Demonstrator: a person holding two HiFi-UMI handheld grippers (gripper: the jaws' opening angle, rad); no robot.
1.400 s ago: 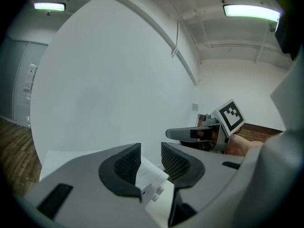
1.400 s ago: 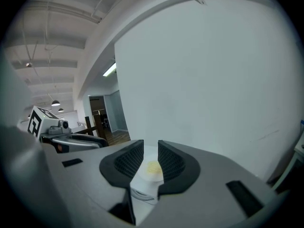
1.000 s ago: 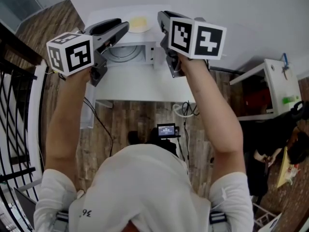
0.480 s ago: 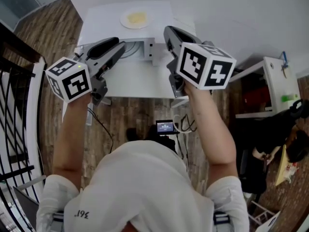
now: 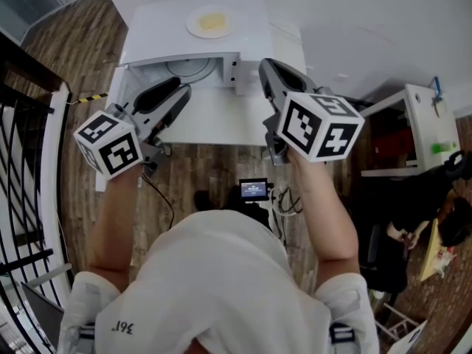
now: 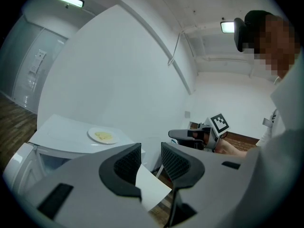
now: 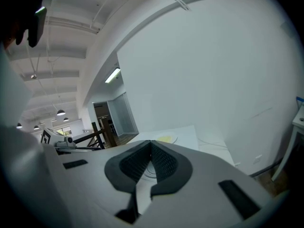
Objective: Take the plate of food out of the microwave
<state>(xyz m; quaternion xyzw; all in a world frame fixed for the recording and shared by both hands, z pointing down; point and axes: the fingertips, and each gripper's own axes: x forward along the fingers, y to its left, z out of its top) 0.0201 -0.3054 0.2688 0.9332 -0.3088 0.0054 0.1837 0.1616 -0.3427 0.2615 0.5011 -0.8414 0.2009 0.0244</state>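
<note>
Left tongs (image 5: 179,88) apart, right tongs (image 5: 267,65) together, near microwave (image 5: 158,32) with plate (image 5: 209,23) on top.

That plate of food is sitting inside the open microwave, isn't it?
Not quite. The plate of food sits on top of the open microwave, not inside it. The head view shows it there, with the cavity below holding only its turntable.

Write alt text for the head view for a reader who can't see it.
A plate of yellow food sits on top of a white microwave, whose open front shows the turntable. In front of it a person holds two empty grippers: the left gripper open, the right gripper shut.
</note>
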